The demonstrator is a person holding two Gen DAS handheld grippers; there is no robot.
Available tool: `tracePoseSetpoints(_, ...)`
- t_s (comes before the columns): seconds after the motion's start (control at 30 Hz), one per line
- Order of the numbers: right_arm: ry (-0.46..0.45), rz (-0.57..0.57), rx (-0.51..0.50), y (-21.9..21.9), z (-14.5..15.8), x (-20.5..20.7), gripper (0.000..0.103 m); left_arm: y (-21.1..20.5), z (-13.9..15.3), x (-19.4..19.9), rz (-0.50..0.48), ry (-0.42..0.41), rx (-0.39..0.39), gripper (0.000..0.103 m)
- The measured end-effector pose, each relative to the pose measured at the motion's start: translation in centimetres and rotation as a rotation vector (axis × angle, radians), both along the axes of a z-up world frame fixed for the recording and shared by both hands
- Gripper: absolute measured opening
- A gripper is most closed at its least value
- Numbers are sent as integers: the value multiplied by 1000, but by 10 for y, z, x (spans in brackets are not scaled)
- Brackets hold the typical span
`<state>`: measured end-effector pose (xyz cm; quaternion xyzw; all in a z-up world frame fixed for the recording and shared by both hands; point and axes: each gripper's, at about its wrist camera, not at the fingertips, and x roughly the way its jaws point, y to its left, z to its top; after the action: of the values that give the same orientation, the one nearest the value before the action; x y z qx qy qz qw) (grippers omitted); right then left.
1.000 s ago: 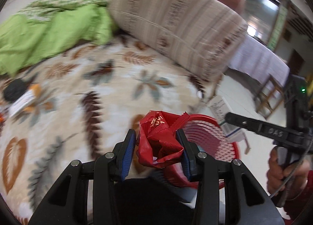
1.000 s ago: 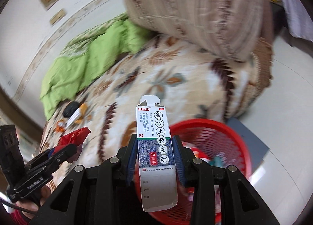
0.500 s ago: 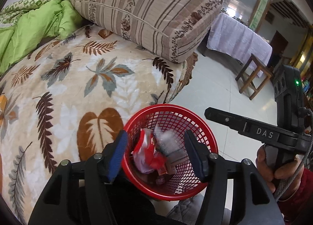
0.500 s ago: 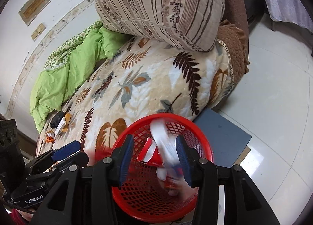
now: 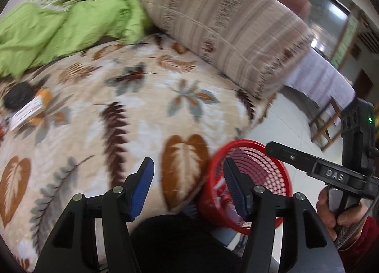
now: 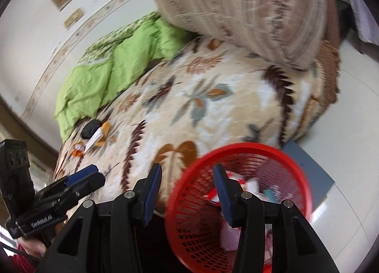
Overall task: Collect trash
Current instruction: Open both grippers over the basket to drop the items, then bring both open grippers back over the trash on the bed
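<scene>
Left wrist view: the left gripper [image 5: 188,184] has its jaws apart w/ nothing between the blue pads; the leaf-pattern blanket [image 5: 132,111] shows through the gap. The jaws were opening within the last second and now stand steady. The red basket [image 5: 279,168] stands on the floor just beside the bed edge, at right of the gripper, partly behind the right finger. Some trash lies inside it, but it is blurred and I cannot tell the items in this view. At the far right the right gripper [image 5: 305,162] comes in from the side, held by a hand [image 5: 331,209] in a red sleeve. On the blanket at far left lie a black object [image 5: 17,97] and a white-orange packet [image 5: 29,110], touching or nearly so. Behind are a green quilt [image 5: 59,31] and a striped cushion [image 5: 227,28].

Right wrist view: the right gripper [image 6: 187,186] is also apart and holds nothing; its jaws too were opening in the last second. Its right finger is over the basket [image 6: 189,187] rim, its left finger over the blanket. In the basket is the trash [image 6: 251,185]: white and red pieces, approx. in the middle and low part. The left gripper [image 6: 83,175] shows at lower left, pads apart. The black object [image 6: 91,128] and the packet [image 6: 96,139] rest on the blanket near the green quilt [image 6: 106,76], well apart from the basket.
</scene>
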<state>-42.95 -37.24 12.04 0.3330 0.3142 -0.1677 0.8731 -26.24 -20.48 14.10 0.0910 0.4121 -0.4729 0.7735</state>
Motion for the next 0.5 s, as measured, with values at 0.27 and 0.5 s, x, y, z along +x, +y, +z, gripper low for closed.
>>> tracePoseSetpoints(0.27,-5,172,-27,34,10,71,48,67,1,55,189,4,-23,60)
tracePoseSetpoints(0.5,10,346,-54,75,14,155,48,137,0,105,396,-29,-15,60)
